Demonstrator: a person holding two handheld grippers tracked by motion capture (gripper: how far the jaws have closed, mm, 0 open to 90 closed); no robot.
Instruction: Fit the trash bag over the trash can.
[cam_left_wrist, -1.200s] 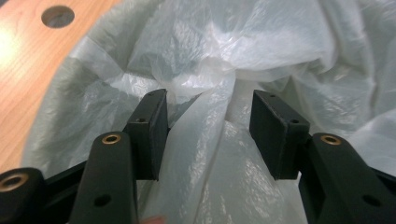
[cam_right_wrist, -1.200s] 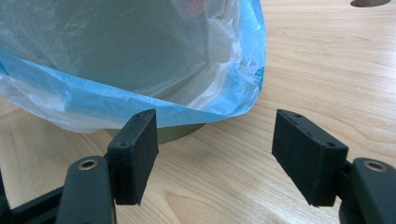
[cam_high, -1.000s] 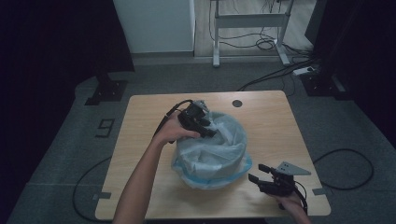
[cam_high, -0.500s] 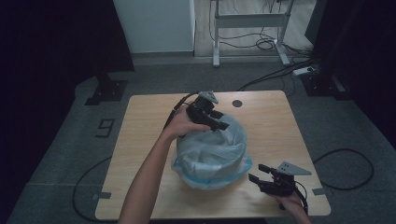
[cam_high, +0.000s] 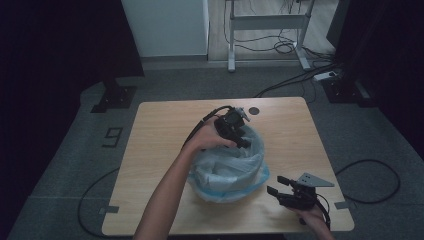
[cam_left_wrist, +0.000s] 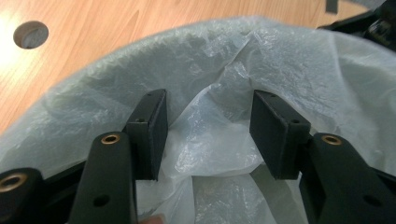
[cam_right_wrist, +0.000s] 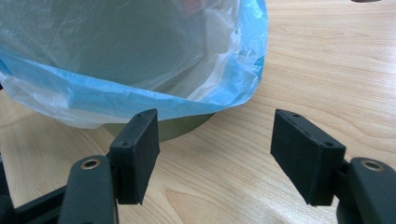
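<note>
A round bin lined with a translucent plastic bag (cam_high: 227, 167) stands near the middle of the wooden table (cam_high: 160, 135). The bag's blue edge (cam_right_wrist: 140, 100) hangs folded over the bin's outside. My left gripper (cam_high: 244, 140) is at the far rim, tilted down into the bag. Its jaws stand open on either side of a crumpled fold of the liner (cam_left_wrist: 210, 130) without pinching it. My right gripper (cam_high: 275, 185) rests low on the table at the bin's front right, open, with bare wood between its jaws (cam_right_wrist: 215, 154). The bin's base (cam_right_wrist: 184, 126) lies just beyond them.
A round cable hole (cam_high: 254, 110) sits in the table behind the bin. A black cable (cam_high: 200, 127) trails from the left gripper across the tabletop. The person's left forearm (cam_high: 165, 200) crosses the front left of the table. Bare wood lies to the left and right of the bin.
My left gripper has moved to the right along the bin's far rim, lifting a little and coming down again. The right gripper has stayed where it was.
</note>
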